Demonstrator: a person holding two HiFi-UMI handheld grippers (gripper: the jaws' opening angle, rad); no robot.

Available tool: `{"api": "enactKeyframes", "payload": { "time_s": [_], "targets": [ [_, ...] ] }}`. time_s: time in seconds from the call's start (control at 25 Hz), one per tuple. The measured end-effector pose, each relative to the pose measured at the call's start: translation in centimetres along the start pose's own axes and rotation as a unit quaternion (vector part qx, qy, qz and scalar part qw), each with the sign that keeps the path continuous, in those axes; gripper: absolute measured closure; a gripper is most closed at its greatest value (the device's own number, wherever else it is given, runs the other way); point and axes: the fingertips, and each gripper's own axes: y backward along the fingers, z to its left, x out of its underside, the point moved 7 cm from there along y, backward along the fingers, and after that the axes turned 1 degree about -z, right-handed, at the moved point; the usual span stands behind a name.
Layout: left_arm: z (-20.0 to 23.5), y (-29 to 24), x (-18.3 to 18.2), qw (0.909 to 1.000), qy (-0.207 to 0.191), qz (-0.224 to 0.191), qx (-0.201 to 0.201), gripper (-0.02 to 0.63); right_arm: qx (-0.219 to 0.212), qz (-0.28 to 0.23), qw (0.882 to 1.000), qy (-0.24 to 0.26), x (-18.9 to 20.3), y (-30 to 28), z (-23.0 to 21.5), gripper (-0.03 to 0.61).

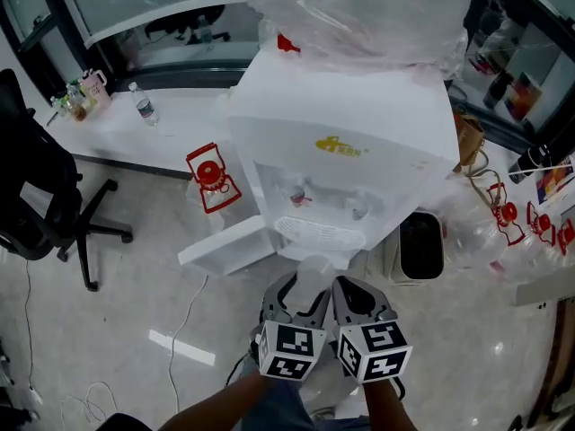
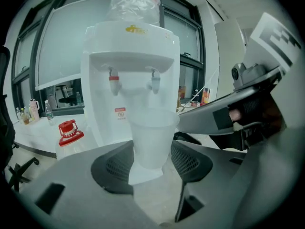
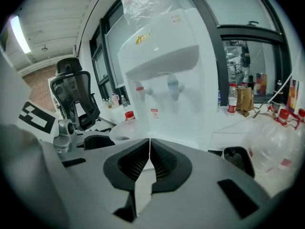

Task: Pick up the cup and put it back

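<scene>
A translucent white plastic cup stands upright between the pads of my left gripper, which is shut on its lower half and holds it in the air. In the head view the cup hangs just in front of the drip tray of the white water dispenser. My right gripper is close beside the left gripper, on its right. Its jaws are shut with nothing between them. From the right gripper view the cup's rim shows to the left.
A black office chair stands at the left beside a white table with bottles on it. A red-capped water jug sits left of the dispenser, a black bin to its right, and more jugs beyond that. A cable lies on the floor.
</scene>
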Motion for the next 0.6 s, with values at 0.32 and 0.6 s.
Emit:
{"api": "enactKeyframes", "payload": {
  "time_s": [0.32,0.6],
  "targets": [
    [0.2,-4.9,6.0,0.9998,-0.018,-0.009,0.009,0.367,0.001,-0.014,1.000,0.005,5.4,-4.4,-3.0,0.557],
    [0.5,-9.5,11.6,0.9994,-0.023,-0.014,0.022,0.367,0.007,-0.022,1.000,0.011,10.8,-8.3,-5.7,0.557]
  ]
}}
